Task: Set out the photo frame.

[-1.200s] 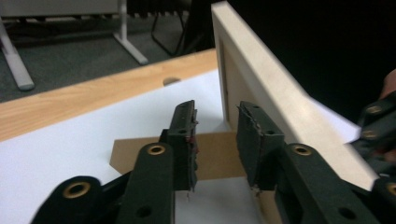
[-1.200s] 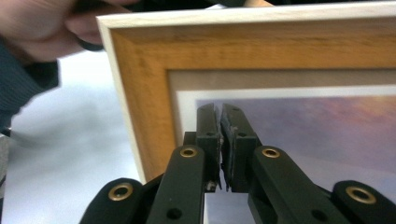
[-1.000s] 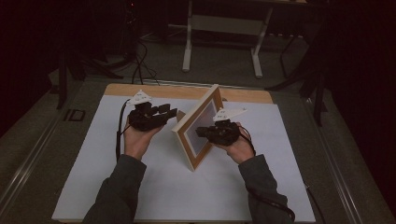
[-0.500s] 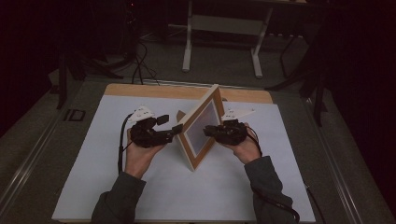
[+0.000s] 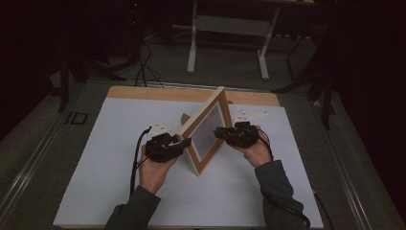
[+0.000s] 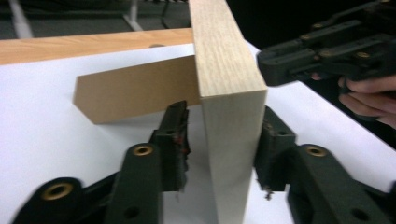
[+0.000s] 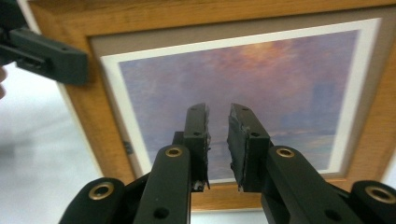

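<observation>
Wooden picture frame between left tool jaws

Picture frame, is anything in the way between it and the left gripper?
Nothing visible. The left gripper has its jaws open on either side of the picture frame edge, with bare white table below.

We see a dim room with a dark grey floor. A white sheet covers the wooden table. Beyond it stands a pale metal stand on two legs, with black cables lying on the floor to its left. The far background is black.
</observation>
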The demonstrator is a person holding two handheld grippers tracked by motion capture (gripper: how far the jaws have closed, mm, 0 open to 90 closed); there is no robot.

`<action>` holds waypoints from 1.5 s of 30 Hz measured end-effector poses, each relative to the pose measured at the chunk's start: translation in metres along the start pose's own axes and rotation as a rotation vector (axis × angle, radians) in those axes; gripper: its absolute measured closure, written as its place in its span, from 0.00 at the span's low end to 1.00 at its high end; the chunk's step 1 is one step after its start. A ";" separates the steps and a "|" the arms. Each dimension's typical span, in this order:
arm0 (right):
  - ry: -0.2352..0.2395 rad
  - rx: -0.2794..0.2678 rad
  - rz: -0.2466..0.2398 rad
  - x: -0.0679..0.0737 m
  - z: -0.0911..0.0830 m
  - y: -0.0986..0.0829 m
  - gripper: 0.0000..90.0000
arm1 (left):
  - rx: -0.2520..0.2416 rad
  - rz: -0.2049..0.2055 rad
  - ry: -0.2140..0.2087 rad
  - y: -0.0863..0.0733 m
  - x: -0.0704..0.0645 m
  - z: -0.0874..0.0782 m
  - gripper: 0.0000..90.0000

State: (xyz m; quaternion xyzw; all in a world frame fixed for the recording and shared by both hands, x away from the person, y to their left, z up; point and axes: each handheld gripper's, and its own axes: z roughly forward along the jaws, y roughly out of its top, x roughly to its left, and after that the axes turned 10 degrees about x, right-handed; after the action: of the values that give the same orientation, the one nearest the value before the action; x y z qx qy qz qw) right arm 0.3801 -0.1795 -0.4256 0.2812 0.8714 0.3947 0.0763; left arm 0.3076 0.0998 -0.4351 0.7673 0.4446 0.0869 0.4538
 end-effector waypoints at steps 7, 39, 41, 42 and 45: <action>-0.037 -0.009 0.027 -0.010 -0.003 -0.004 0.82 | 0.061 0.059 -0.044 0.005 0.015 -0.008 0.77; -0.037 -0.072 0.101 -0.055 0.026 0.029 0.31 | 0.087 0.062 0.009 0.003 0.075 -0.051 0.76; -0.020 -0.054 0.092 -0.056 0.030 0.032 0.30 | 0.091 0.073 0.024 0.004 0.075 -0.051 0.76; -0.012 -0.045 0.089 -0.057 0.032 0.033 0.28 | 0.093 0.072 0.029 0.005 0.075 -0.051 0.76; 0.013 -0.028 0.089 -0.060 0.037 0.034 0.26 | 0.092 0.065 0.028 0.008 0.079 -0.049 0.76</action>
State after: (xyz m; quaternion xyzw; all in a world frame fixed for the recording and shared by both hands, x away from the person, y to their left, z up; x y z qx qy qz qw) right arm 0.4571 -0.1709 -0.4310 0.3163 0.8529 0.4114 0.0569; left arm 0.3327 0.1886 -0.4226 0.7999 0.4295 0.0919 0.4088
